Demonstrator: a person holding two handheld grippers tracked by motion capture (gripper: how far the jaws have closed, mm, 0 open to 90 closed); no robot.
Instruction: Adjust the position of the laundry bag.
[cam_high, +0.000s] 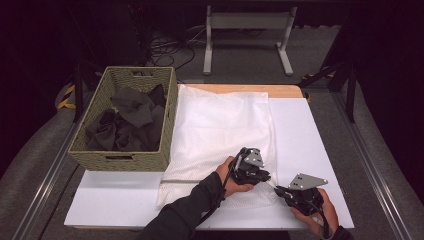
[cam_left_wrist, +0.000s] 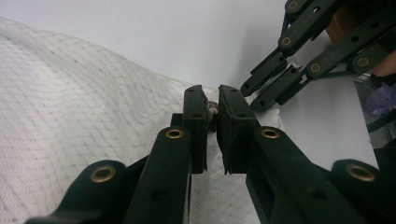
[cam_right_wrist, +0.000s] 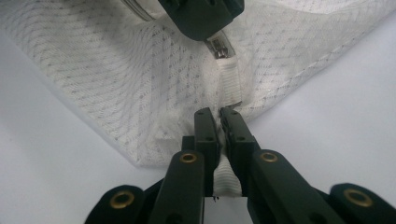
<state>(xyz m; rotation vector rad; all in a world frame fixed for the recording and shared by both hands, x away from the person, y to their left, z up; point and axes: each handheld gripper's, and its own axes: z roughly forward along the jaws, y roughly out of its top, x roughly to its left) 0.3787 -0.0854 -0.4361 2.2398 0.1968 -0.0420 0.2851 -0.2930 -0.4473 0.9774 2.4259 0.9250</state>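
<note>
A white mesh laundry bag (cam_high: 220, 130) lies flat on the white table (cam_high: 300, 135). At its near right corner my left gripper (cam_high: 267, 177) is shut on the metal zipper pull (cam_left_wrist: 214, 109), which just shows between the jaws. Right beside it, my right gripper (cam_high: 278, 190) is shut on the white fabric tab (cam_right_wrist: 229, 86) at the zipper's end. In the right gripper view the zipper pull (cam_right_wrist: 218, 46) sticks out from under the left gripper (cam_right_wrist: 201, 18). The left gripper view has the right gripper (cam_left_wrist: 252, 97) close by at the upper right.
A woven basket (cam_high: 125, 160) holding several dark garments (cam_high: 130, 120) stands on the table's left side, touching the bag's left edge. Bare white table lies to the right of the bag and along the front left. A metal stand (cam_high: 247, 35) is on the floor behind.
</note>
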